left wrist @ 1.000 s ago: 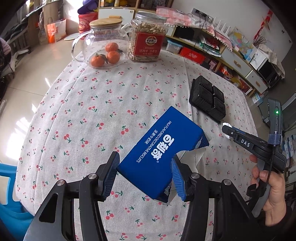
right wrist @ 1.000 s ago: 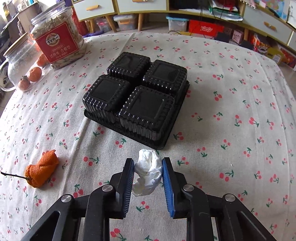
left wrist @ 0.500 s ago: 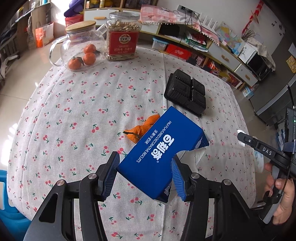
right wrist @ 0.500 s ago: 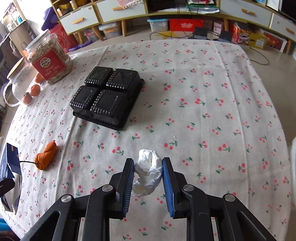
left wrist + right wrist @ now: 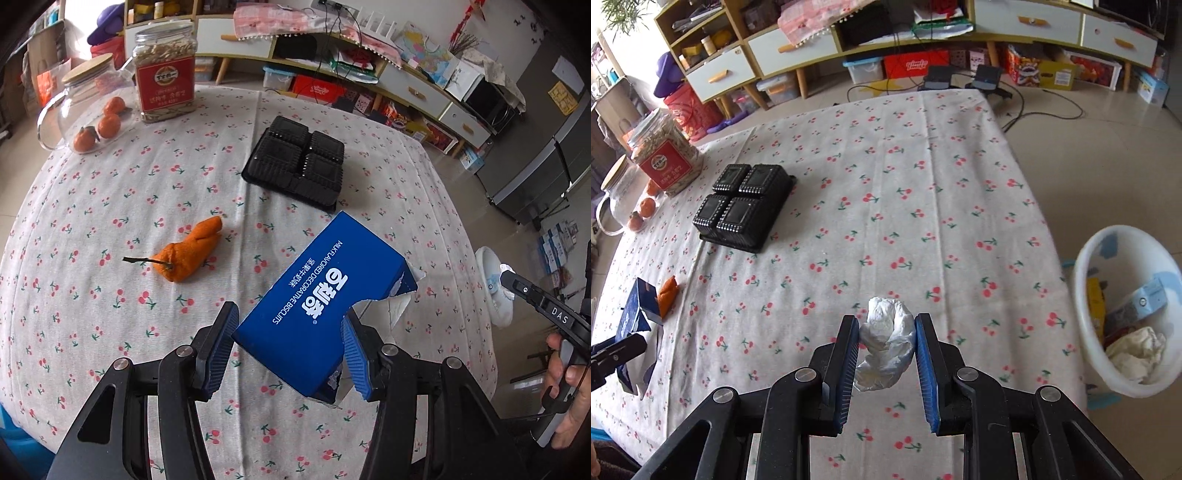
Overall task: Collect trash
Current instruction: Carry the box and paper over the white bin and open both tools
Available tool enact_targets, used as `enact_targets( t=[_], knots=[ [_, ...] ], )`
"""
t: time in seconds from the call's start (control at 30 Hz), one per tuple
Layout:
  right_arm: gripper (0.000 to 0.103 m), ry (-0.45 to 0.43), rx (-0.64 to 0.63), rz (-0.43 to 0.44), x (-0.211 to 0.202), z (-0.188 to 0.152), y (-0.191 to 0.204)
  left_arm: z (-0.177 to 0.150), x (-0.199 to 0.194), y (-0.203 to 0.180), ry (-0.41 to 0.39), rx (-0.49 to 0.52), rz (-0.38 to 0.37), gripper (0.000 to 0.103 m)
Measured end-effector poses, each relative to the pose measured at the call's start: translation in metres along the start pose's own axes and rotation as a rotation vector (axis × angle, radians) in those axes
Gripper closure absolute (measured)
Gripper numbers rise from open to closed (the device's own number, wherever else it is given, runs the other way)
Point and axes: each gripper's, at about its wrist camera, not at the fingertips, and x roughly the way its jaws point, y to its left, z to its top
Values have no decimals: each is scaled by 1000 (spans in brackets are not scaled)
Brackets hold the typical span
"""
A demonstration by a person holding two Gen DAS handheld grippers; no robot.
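My left gripper is pinching the blue biscuit box across its short sides, torn flap end pointing away toward two o'clock. My right gripper is clamped on a crumpled white tissue wad, held clear above the cloth.

What has changed in the last second: both grippers have pulled back and up from the table with their loads unshifted, and the right wrist view has swung wide enough that the white waste bin now appears at three o'clock, off the table's edge on the floor. A second ago that view was filled by the black tray; now the tray sits small at ten o'clock. I judge both pickups are done and the carry to the bin is under way, the tissue closest to it.

Counting outward from the left gripper: one orange peel with its stem, lying at eleven o'clock on the cherry-print tablecloth; one black four-cell plastic tray at twelve o'clock; one red-labelled jar and one glass jug holding three oranges, both at the far edge around eleven o'clock. So two pieces of trash are in hand and, by my reckoning, two are left on the table: peel and tray. The bin already holds several scraps; I cannot count them.
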Motion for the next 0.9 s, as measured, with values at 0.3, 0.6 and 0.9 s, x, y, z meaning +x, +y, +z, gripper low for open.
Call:
enact_targets(
  t=[0.3, 0.6, 0.9],
  knots=[
    [76, -55, 146, -76, -32, -5, -105, 30, 20, -91, 16, 218, -28, 46],
    [75, -55, 299, -139, -40, -1, -186, 52, 77, -217, 126, 364, -202, 46],
    [75, -21, 341, -163, -33, -5, -221, 46, 113, -316, 176, 493, -274, 46]
  ],
)
